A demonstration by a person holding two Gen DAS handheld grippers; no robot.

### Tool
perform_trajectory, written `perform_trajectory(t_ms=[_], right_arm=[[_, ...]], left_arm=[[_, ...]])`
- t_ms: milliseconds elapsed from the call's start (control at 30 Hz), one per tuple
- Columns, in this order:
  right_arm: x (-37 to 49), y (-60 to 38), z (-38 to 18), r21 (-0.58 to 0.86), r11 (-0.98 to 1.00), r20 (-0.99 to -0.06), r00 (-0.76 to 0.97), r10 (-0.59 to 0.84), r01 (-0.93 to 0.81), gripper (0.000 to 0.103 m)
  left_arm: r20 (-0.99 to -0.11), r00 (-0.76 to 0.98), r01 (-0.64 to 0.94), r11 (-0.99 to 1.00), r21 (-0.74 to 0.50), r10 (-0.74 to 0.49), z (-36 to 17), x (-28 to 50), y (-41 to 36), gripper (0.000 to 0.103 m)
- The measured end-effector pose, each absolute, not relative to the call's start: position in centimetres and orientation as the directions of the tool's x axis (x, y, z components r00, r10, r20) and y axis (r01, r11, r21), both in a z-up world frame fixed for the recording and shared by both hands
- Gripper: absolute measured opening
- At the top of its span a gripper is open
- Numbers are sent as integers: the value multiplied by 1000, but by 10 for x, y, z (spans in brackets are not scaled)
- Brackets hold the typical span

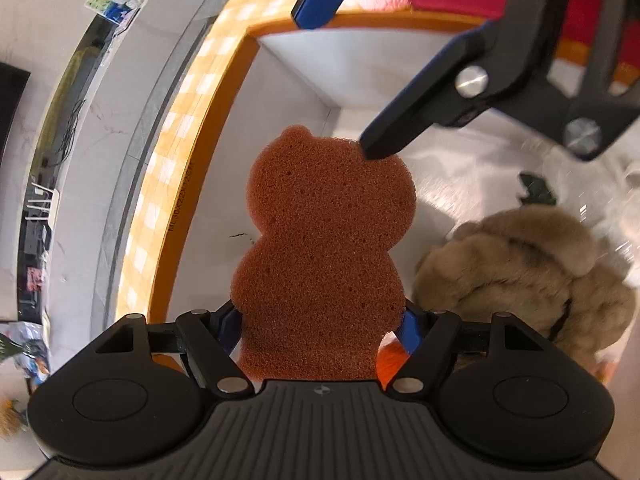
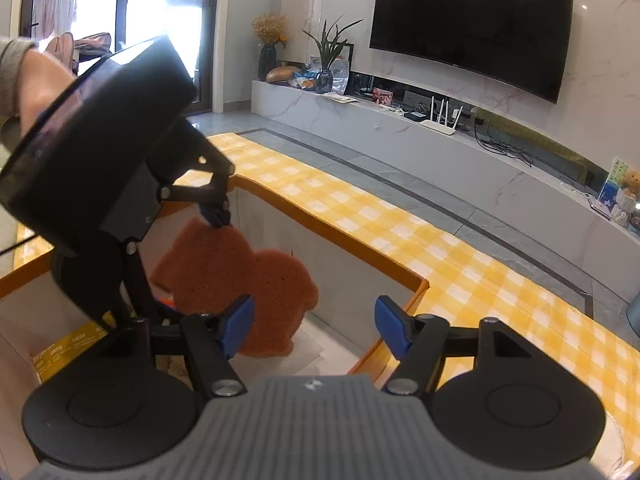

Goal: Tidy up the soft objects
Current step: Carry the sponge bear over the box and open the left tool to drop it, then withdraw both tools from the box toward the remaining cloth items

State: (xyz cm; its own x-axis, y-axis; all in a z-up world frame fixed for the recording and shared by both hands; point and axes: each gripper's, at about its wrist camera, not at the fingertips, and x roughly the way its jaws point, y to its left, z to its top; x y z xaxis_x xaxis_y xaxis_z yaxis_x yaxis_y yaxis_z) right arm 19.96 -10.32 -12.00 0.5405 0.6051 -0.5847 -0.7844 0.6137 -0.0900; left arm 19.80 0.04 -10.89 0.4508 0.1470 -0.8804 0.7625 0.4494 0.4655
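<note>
Rust-brown bear-shaped foam sponge [image 1: 320, 248] pinched at its lower end by the left gripper [image 1: 320, 326], hanging over the orange-rimmed white storage box [image 1: 280, 80]. Right gripper [image 2: 314, 328] spread and empty, its finger just at the sponge's ear. Could snag there, or flop onto the tan plush toy [image 1: 532, 272] beyond.

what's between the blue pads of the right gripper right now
Nothing sits between them: in the right wrist view the right gripper is open on bare air, with the bear-shaped sponge beyond its left pad, held by the left gripper.
</note>
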Motion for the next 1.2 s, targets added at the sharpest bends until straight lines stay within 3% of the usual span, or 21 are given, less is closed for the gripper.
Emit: perform_trajectory(t_ms=[133, 300, 500, 667, 800, 900, 1000, 1200], right_arm=[[201, -101, -119, -90, 635, -579, 559, 593, -767, 66], [198, -104, -120, -95, 638, -576, 565, 591, -764, 66], [198, -102, -119, -96, 635, -581, 561, 590, -767, 66], [197, -99, -119, -93, 625, -580, 552, 599, -775, 66], [193, -94, -118, -89, 615, -579, 543, 608, -784, 66], [186, -90, -116, -95, 617, -569, 551, 610, -781, 68], [179, -88, -114, -104, 668, -551, 602, 578, -737, 73], [169, -104, -103, -12, 733, -526, 628, 574, -680, 77]], left_arm=[[-879, 443, 775, 416, 476, 179, -119, 201, 4, 85], [-866, 455, 802, 329, 499, 206, -123, 190, 8, 97], [-826, 529, 748, 353, 562, 194, -111, 176, 15, 98], [-657, 724, 435, 600, 672, 211, -73, 155, 27, 98], [-600, 761, 148, 834, 531, 247, -45, 137, 30, 98], [-544, 816, 106, 875, 473, 195, -33, 115, 16, 98], [-468, 846, -6, 883, 470, 255, -26, 102, -1, 98], [-484, 817, -156, 927, 340, 314, -5, 100, 8, 99]])
